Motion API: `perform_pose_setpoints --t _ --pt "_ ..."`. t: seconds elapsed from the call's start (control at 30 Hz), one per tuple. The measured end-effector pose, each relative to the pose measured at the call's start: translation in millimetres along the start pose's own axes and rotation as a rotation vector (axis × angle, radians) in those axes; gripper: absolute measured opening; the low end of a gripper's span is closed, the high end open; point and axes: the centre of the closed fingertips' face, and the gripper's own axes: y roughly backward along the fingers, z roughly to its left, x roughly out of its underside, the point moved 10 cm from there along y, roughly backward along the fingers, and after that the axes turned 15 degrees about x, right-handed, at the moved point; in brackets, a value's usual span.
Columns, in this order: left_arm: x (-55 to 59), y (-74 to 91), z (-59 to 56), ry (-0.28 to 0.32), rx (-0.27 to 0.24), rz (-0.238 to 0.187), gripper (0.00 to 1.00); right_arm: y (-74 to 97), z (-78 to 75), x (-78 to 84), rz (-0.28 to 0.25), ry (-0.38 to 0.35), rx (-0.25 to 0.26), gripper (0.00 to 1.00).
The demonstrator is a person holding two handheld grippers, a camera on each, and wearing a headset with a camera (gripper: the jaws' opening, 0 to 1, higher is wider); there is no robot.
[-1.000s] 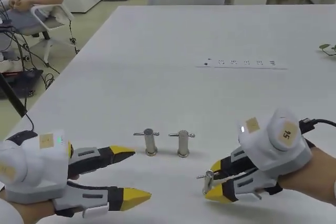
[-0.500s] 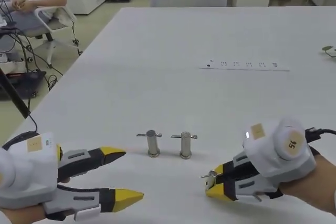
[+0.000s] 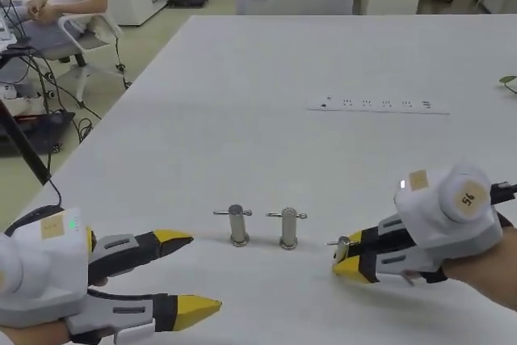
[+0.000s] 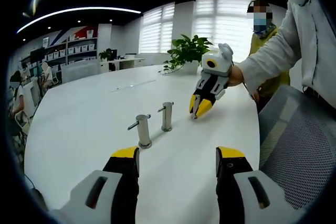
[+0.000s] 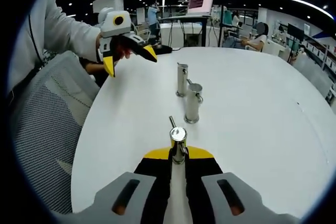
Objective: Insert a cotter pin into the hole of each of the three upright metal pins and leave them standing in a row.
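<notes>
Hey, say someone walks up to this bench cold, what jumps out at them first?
Likely the right gripper, low at the table's right, jaws shut on a metal pin with a cotter pin through its top. Left of it two more stand side by side on the white table, the left pin and the middle pin, each with its cotter pin in. The left gripper sits open at front left.

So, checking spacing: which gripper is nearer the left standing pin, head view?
Left. The left gripper, open, is left of the left standing pin; the right gripper, shut on the third pin, is beyond the other standing pin.
</notes>
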Motion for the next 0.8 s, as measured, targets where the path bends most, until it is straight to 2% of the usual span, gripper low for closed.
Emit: perform_pose_setpoints --t 0.1,0.33,0.8 --pt "0.4 1.0 0.6 0.001 -0.003 0.0 0.58 -0.5 -9.0 0.2 0.003 -0.009 0.023 0.1" --pt "1.4 3.7 1.0 0.007 -0.007 0.004 0.58 -4.2 -20.8 -0.3 0.012 -0.001 0.041 0.1" --pt "2.1 3.8 1.7 0.011 -0.009 0.004 0.58 -11.7 -25.3 5.3 0.021 -0.024 0.05 0.1"
